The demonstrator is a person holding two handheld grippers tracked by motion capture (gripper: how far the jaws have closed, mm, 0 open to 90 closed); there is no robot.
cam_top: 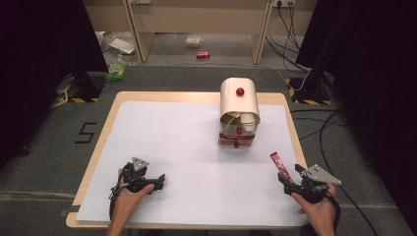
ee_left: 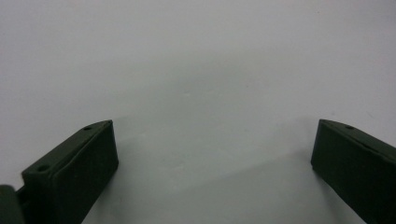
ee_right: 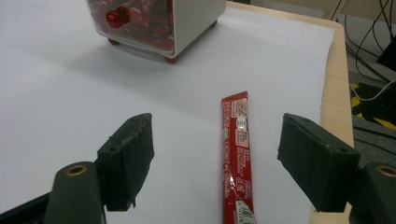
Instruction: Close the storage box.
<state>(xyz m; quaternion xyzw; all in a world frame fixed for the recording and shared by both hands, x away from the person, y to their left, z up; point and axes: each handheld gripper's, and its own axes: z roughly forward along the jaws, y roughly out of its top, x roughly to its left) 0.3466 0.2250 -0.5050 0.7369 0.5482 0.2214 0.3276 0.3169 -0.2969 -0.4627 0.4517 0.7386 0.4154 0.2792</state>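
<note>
White counter (cam_top: 187,147), box (cam_top: 239,115) upper centre. My right tongs (ee_right: 219,158) released round red sachet (ee_right: 237,158); left tongs (ee_left: 212,158) released, empty. Risk: sachet's flat, thin, could slip w/ shallow pinch.

Left tongs (cam_top: 158,183): black body, grey three-cornered plate on top, black cable trailing from the rear. Two black block-shaped jaws with small round screw holes on their upper faces.

Right tongs (cam_top: 286,180): black body, larger grey three-cornered plate, black cable looping at the wrist. Jaws dark, blocky, faced with rough-edged padding; brass-ringed holes in the arms behind them.

Left hand (cam_top: 129,196), right hand (cam_top: 314,206): forearms bare, no sleeves visible.
</note>
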